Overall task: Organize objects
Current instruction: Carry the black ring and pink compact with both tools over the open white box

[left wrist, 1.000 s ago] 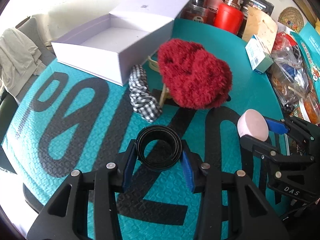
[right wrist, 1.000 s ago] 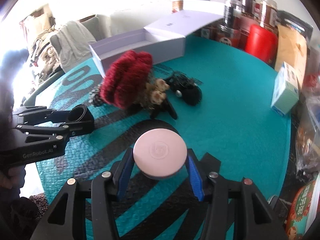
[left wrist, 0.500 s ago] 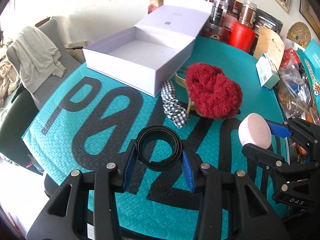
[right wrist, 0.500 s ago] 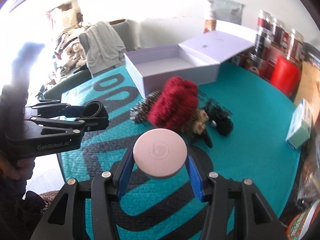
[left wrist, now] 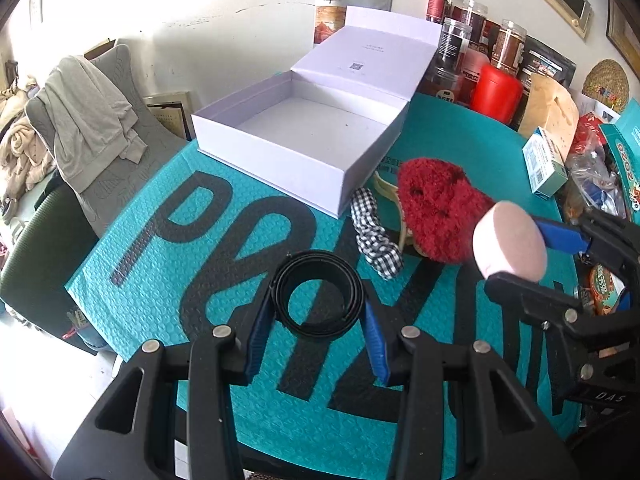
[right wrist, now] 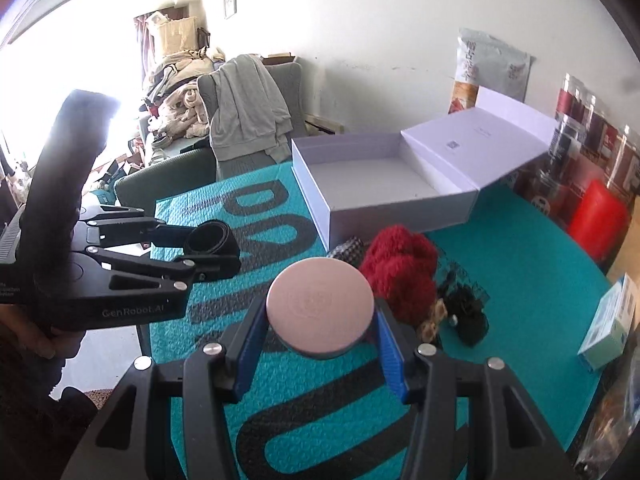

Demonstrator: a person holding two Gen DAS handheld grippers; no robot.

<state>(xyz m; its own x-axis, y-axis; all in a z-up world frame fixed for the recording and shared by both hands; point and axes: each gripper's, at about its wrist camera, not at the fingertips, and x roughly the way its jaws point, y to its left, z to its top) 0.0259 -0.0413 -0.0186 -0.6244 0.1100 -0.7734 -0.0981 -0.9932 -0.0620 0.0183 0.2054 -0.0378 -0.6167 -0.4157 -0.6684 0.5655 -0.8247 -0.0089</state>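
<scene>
My left gripper (left wrist: pixel 316 312) is shut on a coiled black belt (left wrist: pixel 318 294), held above the teal mat (left wrist: pixel 160 264). My right gripper (right wrist: pixel 320 320) is shut on a round pink case (right wrist: pixel 320 306); the left wrist view shows that pink case (left wrist: pixel 510 240) at the right, lifted. An open white box (left wrist: pixel 304 136) with its lid folded back stands at the far side, its inside bare. Beside it lie a fluffy red item (left wrist: pixel 436 208), a black-and-white checked cloth (left wrist: pixel 374 236) and a beige clip (left wrist: pixel 386 188). In the right wrist view the white box (right wrist: pixel 384 196) is ahead and the left gripper (right wrist: pixel 208 248) is at left.
Jars and a red canister (left wrist: pixel 496 94) line the back right with a small box (left wrist: pixel 546 166) and bags. A black lacy item (right wrist: pixel 466 312) lies by the red one (right wrist: pixel 400 272). A chair with grey clothing (left wrist: pixel 88 120) stands off the table's left.
Both grippers have risen and drawn back with the belt and pink case still held. The white box and the room behind it now show fuller in both views.
</scene>
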